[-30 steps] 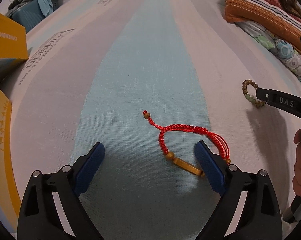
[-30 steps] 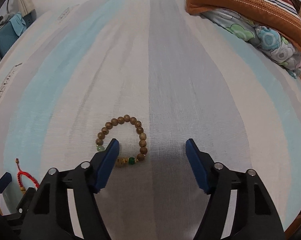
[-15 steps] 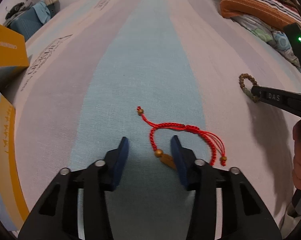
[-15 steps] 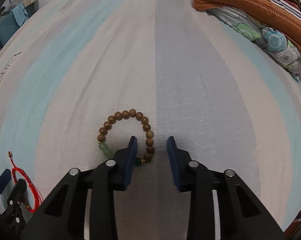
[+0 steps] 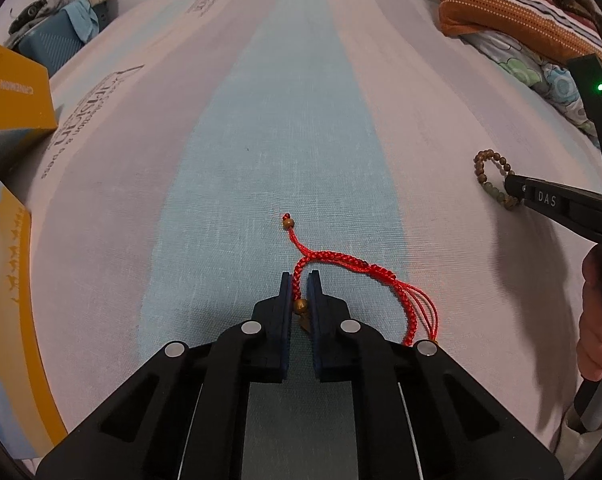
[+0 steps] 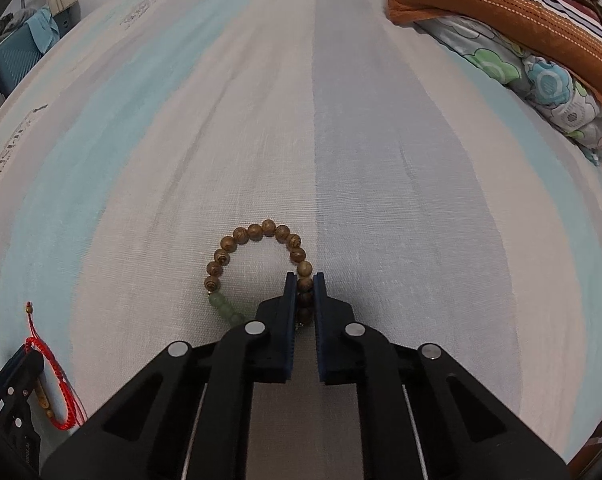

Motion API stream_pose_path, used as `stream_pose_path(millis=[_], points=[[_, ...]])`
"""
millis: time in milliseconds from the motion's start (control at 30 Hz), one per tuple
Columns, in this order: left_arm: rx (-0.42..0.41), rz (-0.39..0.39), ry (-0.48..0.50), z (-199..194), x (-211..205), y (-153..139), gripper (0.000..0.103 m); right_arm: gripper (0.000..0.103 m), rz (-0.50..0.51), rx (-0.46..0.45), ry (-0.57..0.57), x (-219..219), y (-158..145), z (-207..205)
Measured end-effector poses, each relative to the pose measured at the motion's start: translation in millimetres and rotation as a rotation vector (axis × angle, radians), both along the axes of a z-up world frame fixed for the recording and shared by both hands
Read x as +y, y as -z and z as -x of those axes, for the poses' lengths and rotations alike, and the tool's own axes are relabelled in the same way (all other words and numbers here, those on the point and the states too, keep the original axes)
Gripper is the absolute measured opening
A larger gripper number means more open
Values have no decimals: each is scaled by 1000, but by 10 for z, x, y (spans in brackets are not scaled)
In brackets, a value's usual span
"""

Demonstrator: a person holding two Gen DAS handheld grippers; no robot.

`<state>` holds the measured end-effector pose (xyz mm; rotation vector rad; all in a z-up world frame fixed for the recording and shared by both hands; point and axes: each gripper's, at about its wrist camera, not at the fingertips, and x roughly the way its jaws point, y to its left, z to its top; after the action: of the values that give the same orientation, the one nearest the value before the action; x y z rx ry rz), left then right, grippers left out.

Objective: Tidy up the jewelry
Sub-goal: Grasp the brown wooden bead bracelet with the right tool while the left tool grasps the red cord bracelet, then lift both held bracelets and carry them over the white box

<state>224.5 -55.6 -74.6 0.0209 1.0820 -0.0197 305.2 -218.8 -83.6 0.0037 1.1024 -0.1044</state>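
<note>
Bracelets lie on a bed (image 6: 381,140) covered by a sheet with pale blue, white and grey stripes, and each is caught in one gripper. In the left wrist view, the left gripper (image 5: 300,280) has its blue pads drawn together on the braided part of the red cord bracelet (image 5: 341,258), just above a small wooden bead; the rest of the cord curves off to the right along the blue stripe, and its loose tail with an end bead points toward the far edge of the bed. In the right wrist view, the right gripper (image 6: 305,280) is clamped on the right side of the wooden bead bracelet (image 6: 257,232), with the beads squeezed between the pads; the ring of brown beads lies flat on a white stripe beside the grey one, with a few pale green beads at its lower left. The red bracelet lies well to the left of the beaded one. A hand (image 5: 597,320) holds the right tool's handle. Folded blankets (image 6: 521,28) are stacked at the far right corner of the bed, and a yellow box (image 5: 13,100) sits at its left edge.
</note>
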Motion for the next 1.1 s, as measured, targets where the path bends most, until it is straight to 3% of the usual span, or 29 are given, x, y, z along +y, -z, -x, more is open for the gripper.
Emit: stream_pose_path(millis=[567, 1100], points=[[-29, 51, 10, 97, 42, -194, 7, 7, -31, -67, 0, -40, -292, 154], [-45, 52, 26, 272, 58, -639, 7, 7, -60, -124, -11, 44, -815, 559]])
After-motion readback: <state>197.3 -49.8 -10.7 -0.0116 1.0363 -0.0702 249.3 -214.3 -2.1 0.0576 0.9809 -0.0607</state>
